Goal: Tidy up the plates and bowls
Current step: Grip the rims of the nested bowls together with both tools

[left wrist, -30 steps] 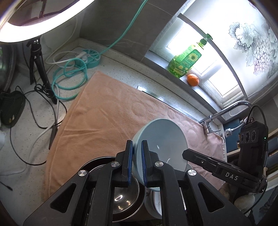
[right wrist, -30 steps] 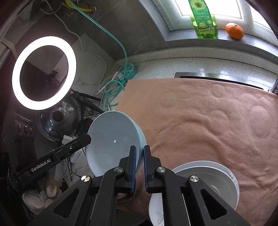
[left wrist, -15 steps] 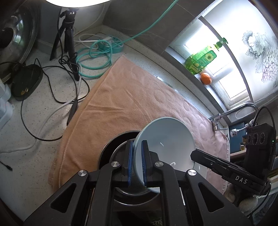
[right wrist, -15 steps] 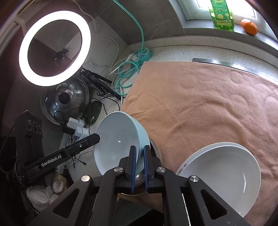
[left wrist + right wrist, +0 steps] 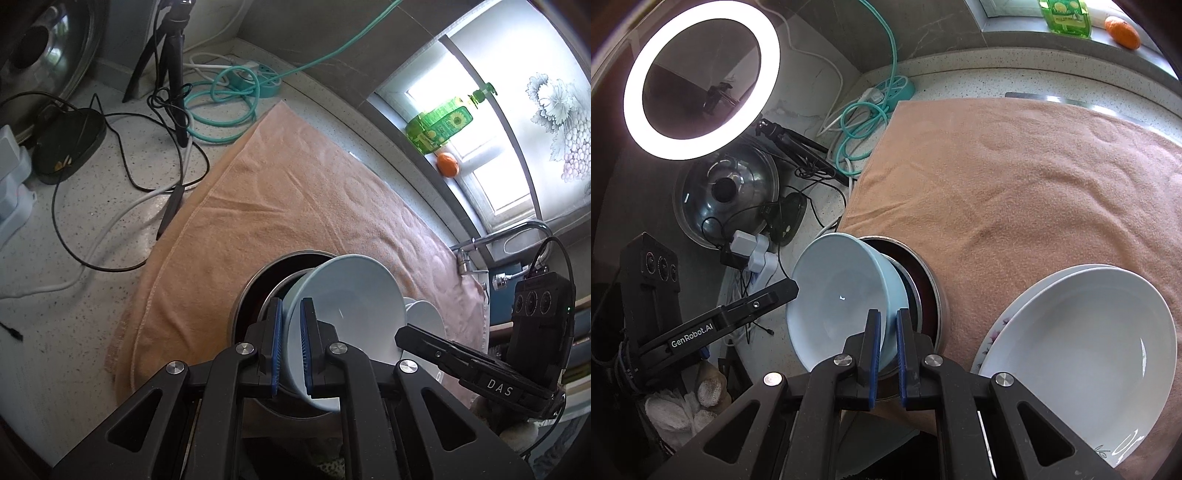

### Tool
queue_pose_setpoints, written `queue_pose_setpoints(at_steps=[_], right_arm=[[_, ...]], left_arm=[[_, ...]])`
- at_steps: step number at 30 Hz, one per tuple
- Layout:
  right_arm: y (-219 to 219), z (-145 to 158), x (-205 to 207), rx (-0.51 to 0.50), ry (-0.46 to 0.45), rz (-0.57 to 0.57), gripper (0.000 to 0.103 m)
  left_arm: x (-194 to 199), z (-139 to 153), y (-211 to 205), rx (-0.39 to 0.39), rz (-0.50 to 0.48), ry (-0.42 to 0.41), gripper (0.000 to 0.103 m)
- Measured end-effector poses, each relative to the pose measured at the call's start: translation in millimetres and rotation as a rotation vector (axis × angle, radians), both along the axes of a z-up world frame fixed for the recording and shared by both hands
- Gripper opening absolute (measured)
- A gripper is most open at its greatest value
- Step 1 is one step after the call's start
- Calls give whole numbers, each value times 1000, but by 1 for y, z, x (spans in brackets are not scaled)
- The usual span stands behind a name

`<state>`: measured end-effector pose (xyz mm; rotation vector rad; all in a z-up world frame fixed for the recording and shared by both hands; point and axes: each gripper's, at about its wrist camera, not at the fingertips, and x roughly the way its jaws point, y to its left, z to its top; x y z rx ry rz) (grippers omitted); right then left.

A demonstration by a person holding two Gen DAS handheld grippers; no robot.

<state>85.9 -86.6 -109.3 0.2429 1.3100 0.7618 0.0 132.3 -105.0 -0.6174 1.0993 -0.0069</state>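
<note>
Both grippers hold one light blue bowl [image 5: 354,295] by opposite sides of its rim. My left gripper [image 5: 291,343] is shut on the rim's near edge, and my right gripper [image 5: 886,343] is shut on the other side of the same blue bowl [image 5: 842,291]. The bowl hangs tilted just over a stack of steel bowls [image 5: 251,291] on the pink towel [image 5: 295,192]. To the right of the steel bowls [image 5: 932,288] lie white plates [image 5: 1082,336], one stacked in another. The other gripper shows in each view, at the right and at the left.
Cables, a teal power strip [image 5: 258,75], a tripod [image 5: 173,66], a ring light [image 5: 698,74] and a steel lid [image 5: 727,192] crowd the counter left of the towel. A green bottle [image 5: 439,125] and an orange [image 5: 448,164] sit on the sill; a tap [image 5: 498,240] is at the right.
Both grippers carried the blue bowl left and down, from above the white plates to just over the steel bowls. The grips stayed shut.
</note>
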Motion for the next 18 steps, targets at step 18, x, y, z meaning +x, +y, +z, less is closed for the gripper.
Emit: queue_pose_setpoints(at_steps=[18], right_arm=[[3, -14, -2, -6, 36, -6, 8]], left_arm=[[0, -15, 2, -6, -3, 35, 8]])
